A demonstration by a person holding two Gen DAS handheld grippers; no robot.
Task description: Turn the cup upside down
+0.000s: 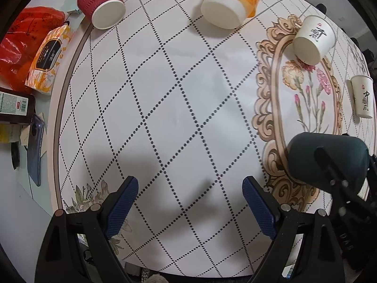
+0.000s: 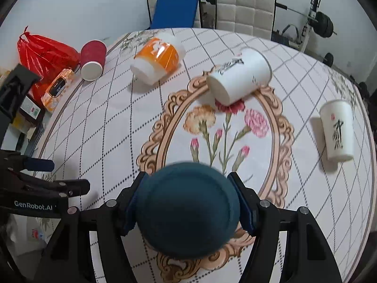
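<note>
My right gripper (image 2: 187,200) is shut on a dark teal cup (image 2: 187,210), its flat base facing the camera, held over the floral tablecloth. The same cup (image 1: 327,158) shows at the right of the left wrist view, bottom up, with the right gripper's fingers on it. My left gripper (image 1: 189,202) is open and empty above the dotted-grid part of the cloth, to the left of the teal cup. Its body also shows at the left edge of the right wrist view (image 2: 40,181).
Other cups stand upside down on the table: a red one (image 2: 92,60), an orange-and-white one (image 2: 156,59), a wide white one (image 2: 239,79) and a tall white one (image 2: 338,131). A red bag (image 2: 44,54) and a tissue pack (image 2: 57,90) lie at the left. Chairs (image 2: 245,11) stand beyond.
</note>
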